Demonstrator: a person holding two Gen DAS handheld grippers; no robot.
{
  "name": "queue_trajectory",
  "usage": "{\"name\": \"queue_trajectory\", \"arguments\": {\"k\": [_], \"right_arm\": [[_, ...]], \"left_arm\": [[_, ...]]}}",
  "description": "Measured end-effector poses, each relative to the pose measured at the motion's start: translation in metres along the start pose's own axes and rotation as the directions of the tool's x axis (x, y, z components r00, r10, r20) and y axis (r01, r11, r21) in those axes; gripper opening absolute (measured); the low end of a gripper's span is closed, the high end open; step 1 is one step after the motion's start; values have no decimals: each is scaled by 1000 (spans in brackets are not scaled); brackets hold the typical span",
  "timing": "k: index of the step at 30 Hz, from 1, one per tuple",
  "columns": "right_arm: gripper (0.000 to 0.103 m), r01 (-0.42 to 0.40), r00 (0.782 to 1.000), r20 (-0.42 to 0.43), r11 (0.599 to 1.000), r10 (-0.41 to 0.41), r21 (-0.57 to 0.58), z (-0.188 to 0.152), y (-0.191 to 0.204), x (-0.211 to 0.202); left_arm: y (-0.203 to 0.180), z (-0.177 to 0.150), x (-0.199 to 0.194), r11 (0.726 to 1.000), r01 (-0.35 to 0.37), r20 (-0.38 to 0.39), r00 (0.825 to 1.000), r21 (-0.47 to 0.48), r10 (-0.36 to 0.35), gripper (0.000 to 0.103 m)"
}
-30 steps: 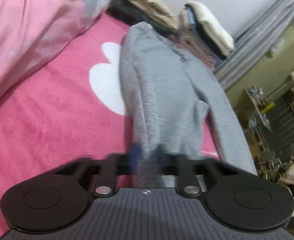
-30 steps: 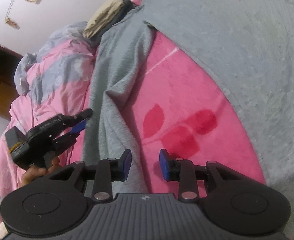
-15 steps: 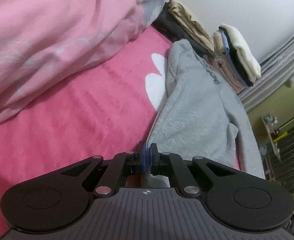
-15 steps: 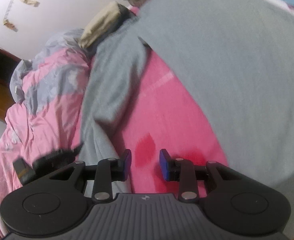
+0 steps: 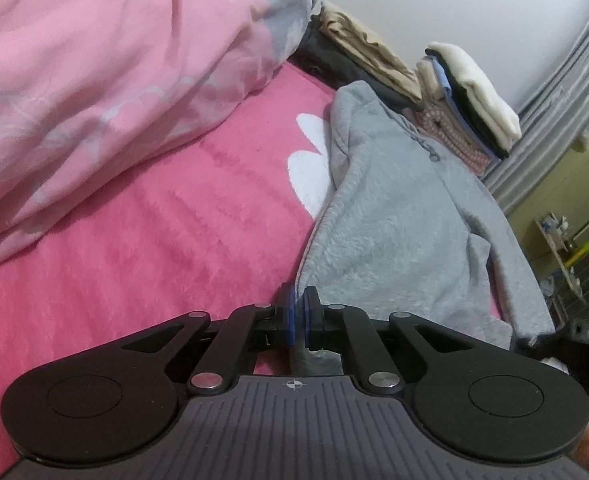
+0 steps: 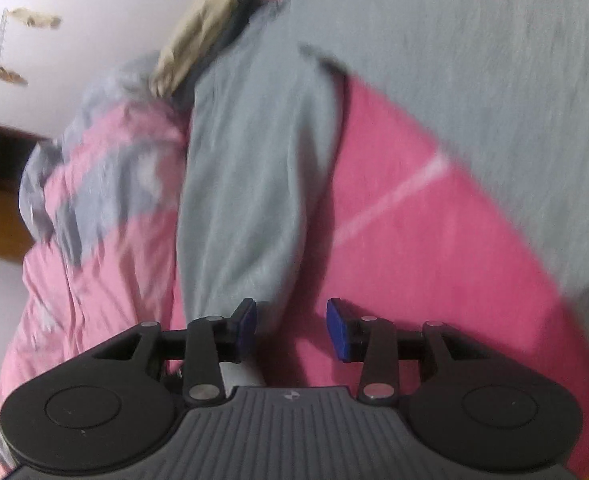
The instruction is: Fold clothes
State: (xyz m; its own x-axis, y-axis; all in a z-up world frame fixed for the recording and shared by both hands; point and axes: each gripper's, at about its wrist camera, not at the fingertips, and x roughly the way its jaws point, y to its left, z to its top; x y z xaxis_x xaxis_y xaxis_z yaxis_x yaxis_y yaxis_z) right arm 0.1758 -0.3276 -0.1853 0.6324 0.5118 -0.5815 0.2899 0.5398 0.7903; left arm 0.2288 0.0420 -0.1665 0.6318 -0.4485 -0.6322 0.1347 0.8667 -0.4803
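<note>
- Presently, the left gripper (image 5: 299, 316) is seen drawn nearly together, its blue pads (image 5: 290, 320) pinched on the near edge of the grey sweatshirt (image 5: 394, 216); a thin fold of grey cloth is caught between them and hangs below the jaws.
- Ahead of that claw, and to its right, the sweatshirt is spread over the pink blanket (image 5: 174, 248), with its neck end lying farthest off.
- Left of the claw, bare pink blanket is shown, and beyond it a rumpled pink and grey duvet (image 5: 114, 80) is heaped.
- Past the far end of the sweatshirt, stacks of folded clothes (image 5: 470, 92) are set against the wall.
- The right gripper (image 6: 290, 328) is seen with its jaws opening, a clear gap standing between the blue pads (image 6: 336, 336).
- Between those pads no cloth is gripped; the end of a grey sleeve (image 6: 246, 184) lies just ahead of the left pad, and whether it is touched cannot be told through the blur.
- Ahead of the right pad, pink blanket (image 6: 414, 240) is shown, and further right a broad grey panel of the garment (image 6: 474, 60) is spread.
</note>
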Motion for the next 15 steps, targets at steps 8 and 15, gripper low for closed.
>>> {"name": "queue_trajectory", "arguments": {"k": [8,15], "right_arm": [[38,-76,997,28,992,74,100,6,-8,6],[46,-134,991,52,967,126,217,7,-15,5]], "left_arm": [[1,-4,1,1000,6,17,1000,-3,-6,6],[2,-5,1,1000,10,22,1000,-15,-10,6]]}}
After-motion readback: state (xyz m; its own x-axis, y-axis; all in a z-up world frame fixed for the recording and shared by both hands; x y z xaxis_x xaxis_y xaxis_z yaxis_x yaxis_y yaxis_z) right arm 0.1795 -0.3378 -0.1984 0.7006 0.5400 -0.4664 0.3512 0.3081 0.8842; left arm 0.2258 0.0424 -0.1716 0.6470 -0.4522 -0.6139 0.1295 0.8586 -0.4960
